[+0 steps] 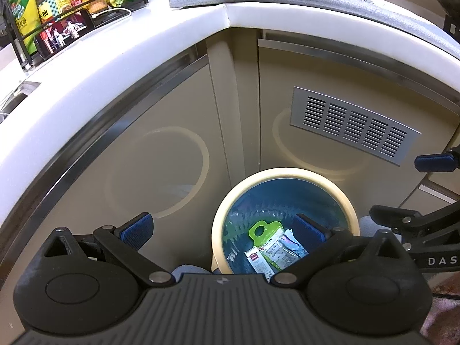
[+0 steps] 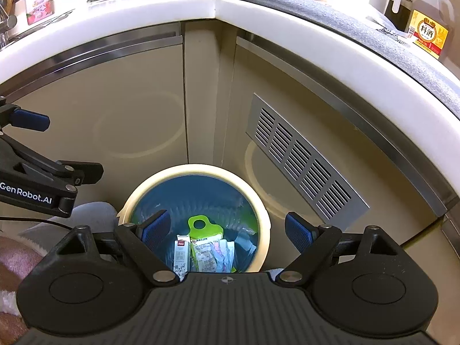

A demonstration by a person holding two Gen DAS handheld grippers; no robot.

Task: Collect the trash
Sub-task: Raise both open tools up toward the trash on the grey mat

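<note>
Both grippers, left [image 1: 221,230] and right [image 2: 227,231], gaped empty, angled down over the bin [image 2: 266,215] in the cabinet corner; wrappers [image 2: 211,251] lay at its bottom, the right gripper more squarely above.

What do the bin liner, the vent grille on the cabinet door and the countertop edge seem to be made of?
Bin liner: thin blue plastic film, probably; it is translucent, creased and glossy.
Vent grille: looks like brushed metal, perhaps aluminium; grey, matte sheen, punched slots.
Countertop edge: smooth white stone or solid surface, hard to tell which; rounded, with a seam at the corner.
</note>
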